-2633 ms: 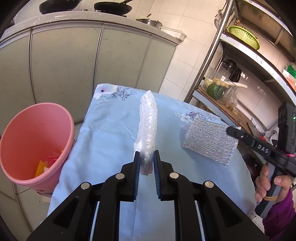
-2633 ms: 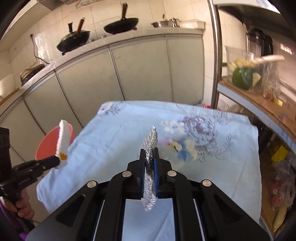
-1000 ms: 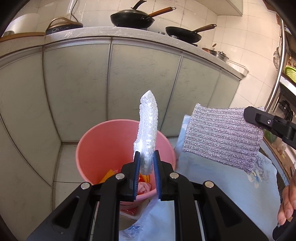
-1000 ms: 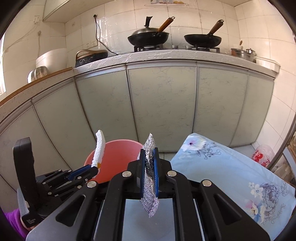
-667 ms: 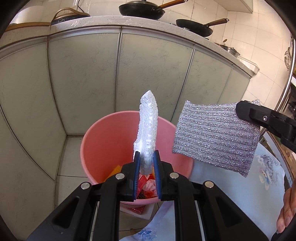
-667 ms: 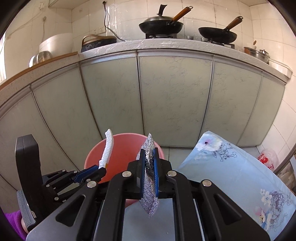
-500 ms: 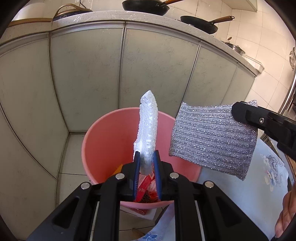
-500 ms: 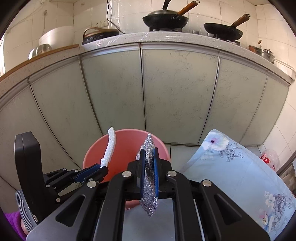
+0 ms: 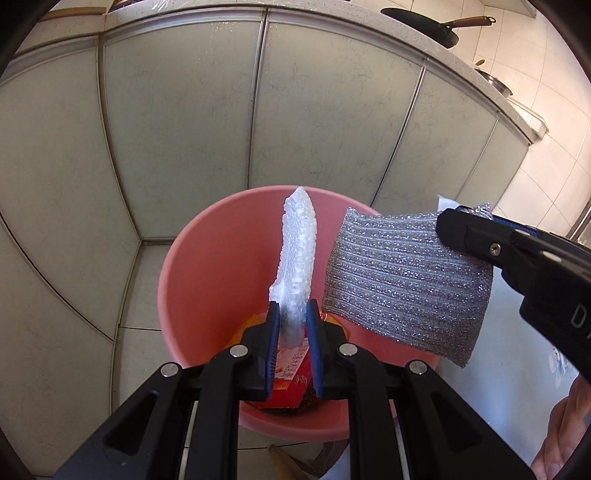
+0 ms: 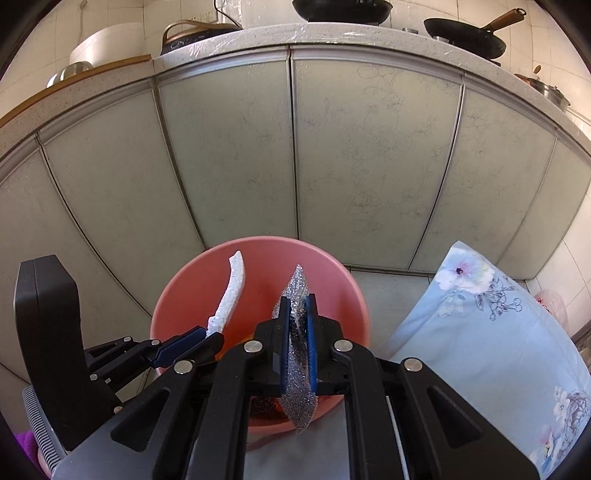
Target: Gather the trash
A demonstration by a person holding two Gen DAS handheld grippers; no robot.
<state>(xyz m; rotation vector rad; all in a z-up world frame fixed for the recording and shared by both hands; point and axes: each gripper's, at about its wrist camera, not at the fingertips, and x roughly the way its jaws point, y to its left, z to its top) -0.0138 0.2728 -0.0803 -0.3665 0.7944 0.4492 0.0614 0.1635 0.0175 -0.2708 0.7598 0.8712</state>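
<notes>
My left gripper (image 9: 291, 310) is shut on a curved strip of white foam (image 9: 298, 251) that stands up over the mouth of the pink bucket (image 9: 207, 266). My right gripper (image 10: 297, 306) is shut on a silver scouring pad (image 10: 297, 384), held edge-on above the pink bucket (image 10: 192, 291). In the left wrist view the silver scouring pad (image 9: 402, 280) hangs flat from the right gripper (image 9: 461, 229) over the bucket's right side. In the right wrist view the left gripper (image 10: 210, 338) holds the white foam (image 10: 231, 291) to the left. Red and orange wrappers (image 9: 291, 373) lie at the bucket's bottom.
Pale green cabinet doors (image 10: 295, 147) curve behind the bucket under a counter with pans (image 10: 465, 33). A light blue flowered tablecloth (image 10: 487, 325) lies at the right. Tiled floor (image 9: 144, 266) surrounds the bucket. A hand (image 9: 569, 432) shows at the lower right of the left wrist view.
Both grippers have come down and closer to the bucket, which now looks larger and sits under both items. The foam and the pad stay gripped.
</notes>
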